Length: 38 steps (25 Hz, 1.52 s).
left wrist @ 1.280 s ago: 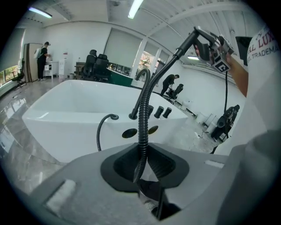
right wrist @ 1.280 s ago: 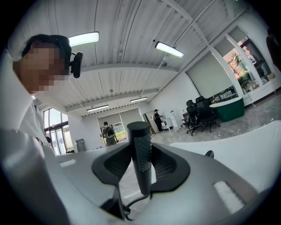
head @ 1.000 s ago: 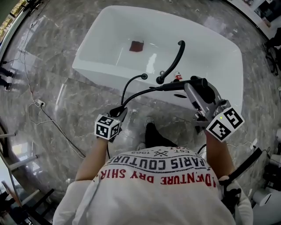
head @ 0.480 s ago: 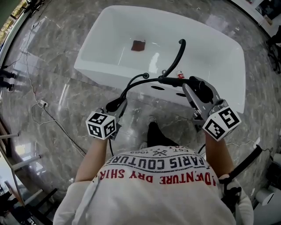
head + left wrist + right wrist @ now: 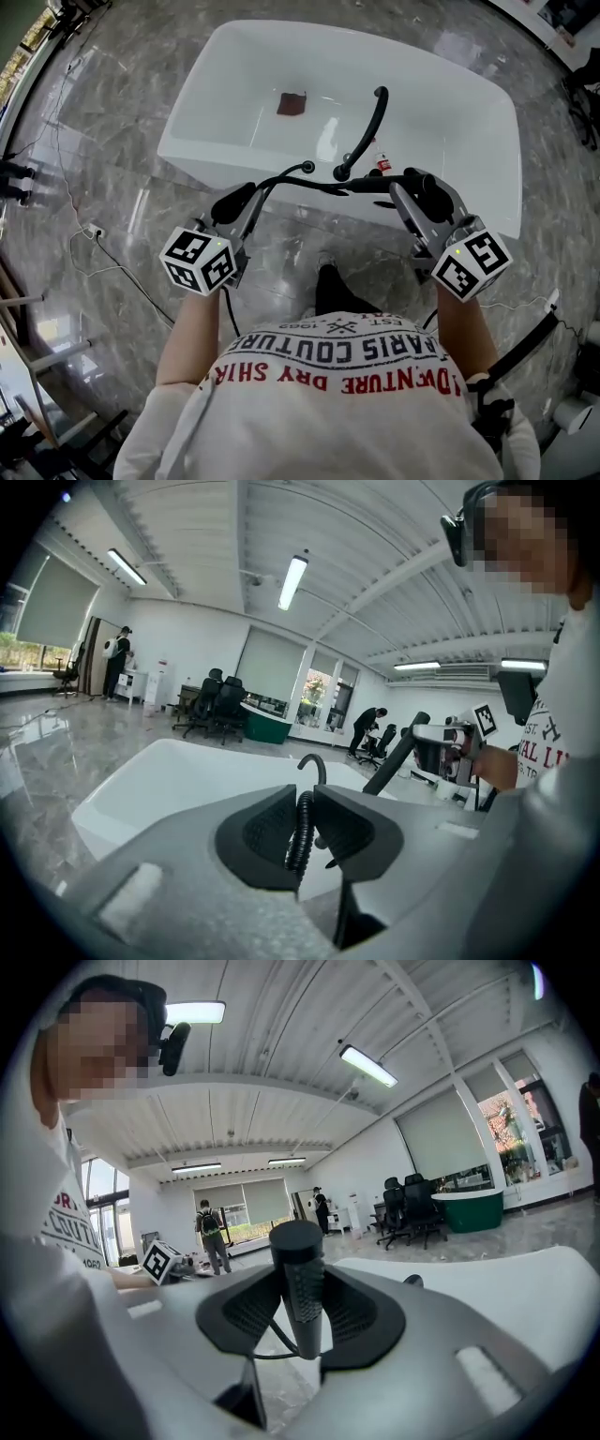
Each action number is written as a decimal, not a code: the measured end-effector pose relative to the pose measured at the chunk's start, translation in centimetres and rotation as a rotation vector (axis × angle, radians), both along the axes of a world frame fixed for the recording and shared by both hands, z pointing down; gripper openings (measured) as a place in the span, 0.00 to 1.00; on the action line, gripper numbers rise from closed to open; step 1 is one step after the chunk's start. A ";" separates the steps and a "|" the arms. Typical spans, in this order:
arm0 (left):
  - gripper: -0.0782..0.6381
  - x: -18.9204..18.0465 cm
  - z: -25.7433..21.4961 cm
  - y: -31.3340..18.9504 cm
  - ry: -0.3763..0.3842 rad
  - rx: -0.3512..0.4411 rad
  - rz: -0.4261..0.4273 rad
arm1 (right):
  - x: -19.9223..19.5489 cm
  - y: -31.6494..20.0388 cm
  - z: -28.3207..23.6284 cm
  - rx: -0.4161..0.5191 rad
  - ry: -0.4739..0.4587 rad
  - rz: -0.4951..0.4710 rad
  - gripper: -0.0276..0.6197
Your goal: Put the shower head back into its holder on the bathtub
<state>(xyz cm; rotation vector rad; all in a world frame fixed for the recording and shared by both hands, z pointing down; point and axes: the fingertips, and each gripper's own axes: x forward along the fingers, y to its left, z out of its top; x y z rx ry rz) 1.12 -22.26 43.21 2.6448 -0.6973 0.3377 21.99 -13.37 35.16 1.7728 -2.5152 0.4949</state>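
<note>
A white bathtub [image 5: 187,141] stands in front of me, with a curved black spout [image 5: 372,127] on its near rim. My right gripper [image 5: 414,184] is shut on the black shower head's handle [image 5: 375,184], which lies level over that rim. In the right gripper view the handle [image 5: 302,1241] stands upright between the pads. My left gripper [image 5: 234,201] is raised at the left with the ribbed black hose [image 5: 281,181] in it. Its jaws are closing, and the pads press on the hose [image 5: 300,841]. I cannot make out the holder on the rim.
A dark red object [image 5: 292,103] lies on the tub floor, and a small red-capped item [image 5: 382,165] sits on the rim by the spout. The floor is grey marble, with cables [image 5: 103,262] at the left. Office chairs [image 5: 211,700] and people stand far behind.
My left gripper has risen and moved left with the hose, which now runs nearly level to the shower head. The right gripper has hardly moved.
</note>
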 end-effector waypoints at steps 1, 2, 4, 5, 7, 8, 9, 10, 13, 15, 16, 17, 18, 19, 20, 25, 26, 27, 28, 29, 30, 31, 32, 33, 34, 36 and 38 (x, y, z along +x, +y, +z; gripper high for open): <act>0.20 0.4 0.0 -0.1 -0.007 0.005 0.014 | 0.0 0.0 -0.1 0.004 -0.002 0.000 0.26; 0.20 0.7 0.0 -0.2 -0.008 0.005 0.024 | 0.0 0.0 -0.2 0.007 0.005 0.002 0.26; 0.19 1.2 -0.2 -0.5 0.006 -0.001 0.030 | 0.1 0.1 -0.2 0.008 0.022 0.005 0.26; 0.19 1.4 -0.5 -0.7 0.018 -0.002 0.030 | 0.2 0.1 -0.3 0.008 0.022 0.008 0.26; 0.19 1.8 -1.3 -1.1 0.041 0.003 0.034 | 0.6 0.2 -0.6 0.009 0.003 0.017 0.26; 0.19 2.1 -1.8 -1.3 0.050 0.007 0.038 | 0.8 0.2 -0.8 0.013 -0.011 0.023 0.26; 0.19 2.3 -2.2 -1.5 0.058 0.012 0.043 | 1.1 0.3 -1.0 0.018 -0.024 0.028 0.26; 0.19 2.6 -2.7 -1.7 0.065 0.018 0.050 | 1.3 0.3 -1.3 0.026 -0.035 0.034 0.26; 0.19 3.5 -3.9 -2.3 0.081 0.041 0.066 | 1.8 0.4 -2.0 0.050 -0.052 0.048 0.26; 0.19 4.0 -4.5 -2.7 0.090 0.052 0.074 | 2.1 0.4 -2.4 0.060 -0.061 0.056 0.26; 0.19 4.2 -4.8 -2.9 0.095 0.056 0.079 | 2.2 0.5 -2.5 0.065 -0.066 0.059 0.26; 0.19 4.5 -5.0 -3.0 0.099 0.059 0.084 | 2.4 0.5 -2.6 0.069 -0.072 0.063 0.26; 0.19 4.8 -5.3 -3.2 0.103 0.062 0.090 | 2.5 0.5 -2.8 0.073 -0.076 0.067 0.26; 0.19 5.2 -5.5 -3.3 0.107 0.065 0.095 | 2.7 0.5 -2.9 0.077 -0.078 0.071 0.26; 0.19 5.5 -5.7 -3.4 0.113 0.067 0.101 | 2.9 0.5 -3.1 0.082 -0.079 0.074 0.26; 0.19 7.4 -5.2 -4.5 0.129 0.049 0.125 | 3.9 0.2 -3.5 0.093 -0.082 0.099 0.26; 0.19 7.6 -4.9 -4.6 0.127 0.042 0.129 | 4.0 0.2 -3.6 0.091 -0.086 0.104 0.26; 0.19 7.7 -4.7 -4.7 0.125 0.036 0.133 | 4.2 0.2 -3.6 0.090 -0.090 0.111 0.26; 0.19 7.8 -4.6 -4.8 0.124 0.032 0.137 | 4.4 0.1 -3.7 0.089 -0.095 0.118 0.26; 0.19 8.0 -4.5 -4.9 0.126 0.029 0.140 | 4.6 0.1 -3.8 0.090 -0.101 0.126 0.26; 0.19 8.3 -4.4 -5.0 0.131 0.025 0.143 | 5.1 0.0 -4.0 0.093 -0.108 0.134 0.26; 0.19 8.9 -4.5 -5.2 0.137 0.022 0.147 | 5.7 -0.1 -4.1 0.099 -0.114 0.141 0.26; 0.19 9.5 -4.7 -5.4 0.145 0.023 0.151 | 6.4 -0.3 -4.2 0.106 -0.120 0.147 0.26; 0.19 10.2 -4.9 -5.7 0.151 0.028 0.155 | 7.1 -0.5 -4.4 0.115 -0.124 0.151 0.26; 0.19 10.9 -5.3 -5.9 0.157 0.038 0.159 | 7.6 -0.6 -4.7 0.125 -0.127 0.154 0.26; 0.19 11.7 -6.2 -6.4 0.166 0.059 0.167 | 8.4 -0.9 -5.3 0.146 -0.135 0.159 0.26; 0.19 12.1 -7.1 -6.9 0.171 0.073 0.172 | 8.9 -1.2 -5.9 0.164 -0.144 0.165 0.26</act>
